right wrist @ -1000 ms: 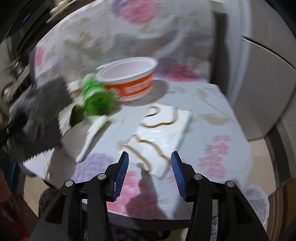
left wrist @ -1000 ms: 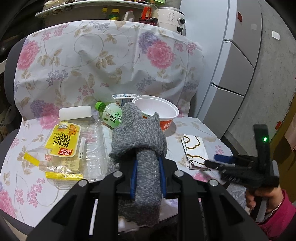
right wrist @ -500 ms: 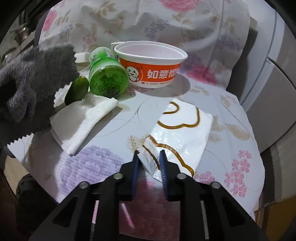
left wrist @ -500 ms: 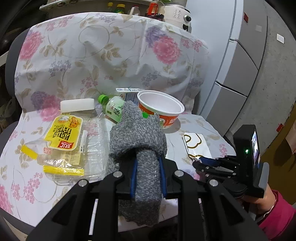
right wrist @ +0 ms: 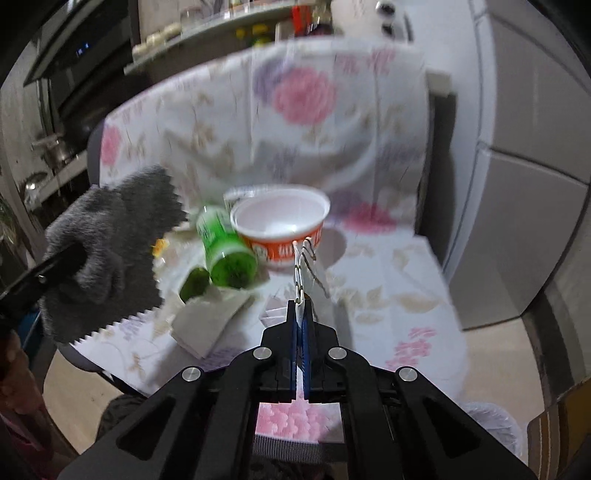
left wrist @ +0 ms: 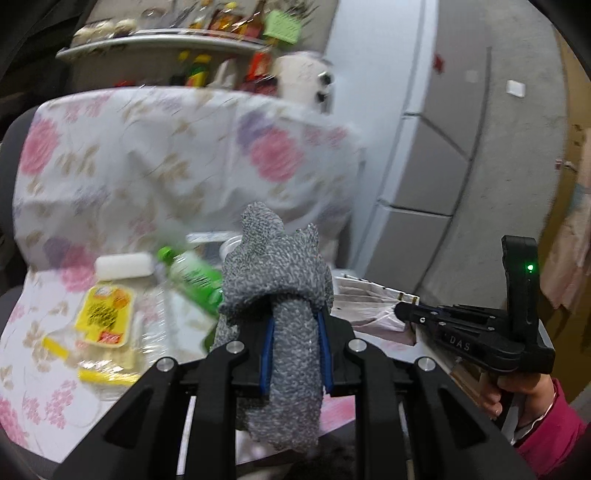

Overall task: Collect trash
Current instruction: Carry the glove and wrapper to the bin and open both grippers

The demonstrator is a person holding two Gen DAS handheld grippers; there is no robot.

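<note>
My left gripper (left wrist: 293, 328) is shut on a grey knitted cloth (left wrist: 280, 280), held above the near edge of the flowered table; the cloth also shows in the right wrist view (right wrist: 110, 236). My right gripper (right wrist: 300, 314) is shut on a white wrapper with brown lines (right wrist: 304, 266), lifted edge-on off the table; the wrapper also shows in the left wrist view (left wrist: 369, 299). On the table lie a green bottle (right wrist: 225, 251), an orange-and-white noodle bowl (right wrist: 280, 225), a white napkin (right wrist: 210, 317) and a yellow snack packet (left wrist: 103, 314).
A flowered cloth (right wrist: 388, 288) covers the table and the chair back behind it. A clear plastic tray (left wrist: 110, 354) and a white block (left wrist: 123, 266) lie at the left. Grey cabinets (left wrist: 436, 166) stand to the right. A shelf with bottles (left wrist: 166, 33) runs behind.
My right gripper closed on the white wrapper and lifted it off the table. My left gripper, still holding the grey cloth, rose and tilted upward.
</note>
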